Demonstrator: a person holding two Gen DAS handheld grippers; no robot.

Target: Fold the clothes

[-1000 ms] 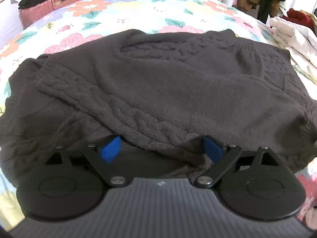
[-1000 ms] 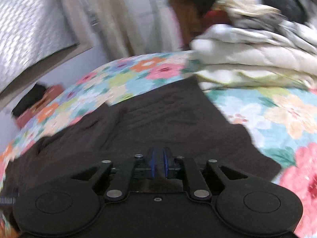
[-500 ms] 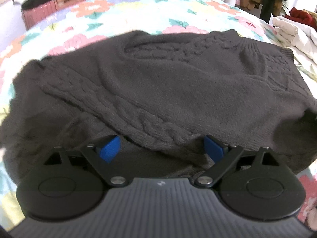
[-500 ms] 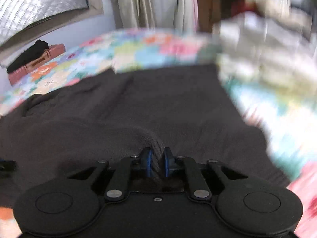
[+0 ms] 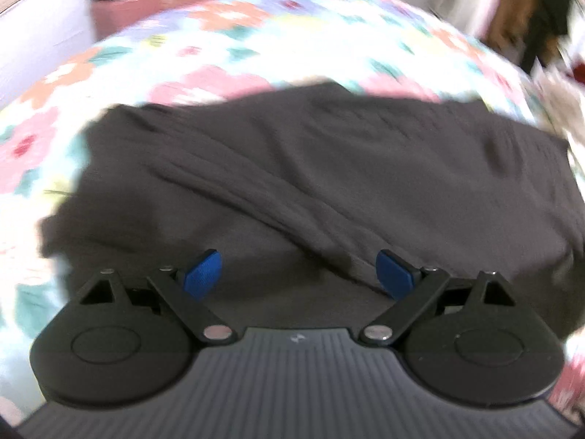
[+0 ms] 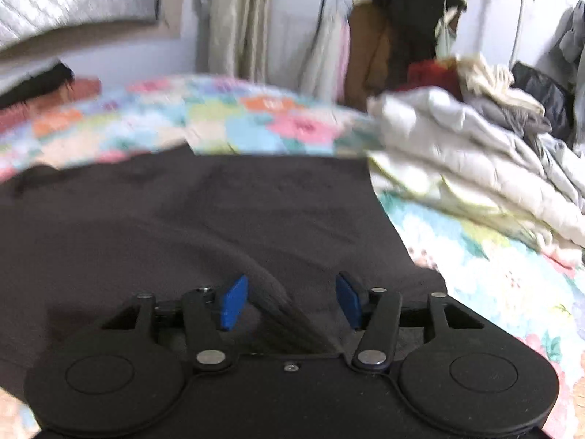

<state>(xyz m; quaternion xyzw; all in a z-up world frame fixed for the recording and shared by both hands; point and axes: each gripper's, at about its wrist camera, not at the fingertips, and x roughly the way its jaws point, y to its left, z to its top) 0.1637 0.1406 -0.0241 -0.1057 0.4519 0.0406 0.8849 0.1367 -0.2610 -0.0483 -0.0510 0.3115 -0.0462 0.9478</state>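
Ahead of my left claw (image 5: 298, 274), seen through its own camera, the dark sweater (image 5: 329, 183) lies spread over the floral bedspread (image 5: 256, 44). My jaws stand wide, with nothing between the blue pads (image 5: 203, 274); the knit lies beneath and ahead of them. A thick fold runs slantwise from the far left down toward my right pad. Beyond the sweater, far left, a reddish suitcase (image 5: 164, 3) stands past the bed's edge, and far right some hanging clothes (image 5: 530, 18) show. The whole view is smeared with motion.

From my right claw (image 6: 290, 301), the same sweater (image 6: 182, 226) fills the ground ahead and to the left. My jaws here are parted too, and a raised ridge of the knit runs between the pads (image 6: 232, 301) toward the claw body; I cannot tell whether either pad touches it. To the right, on the bedspread (image 6: 493, 285), a heap of pale bedding (image 6: 457, 161) lies just beside the sweater's far right corner. Farther off, garments (image 6: 384, 55) hang from a rail against the wall.
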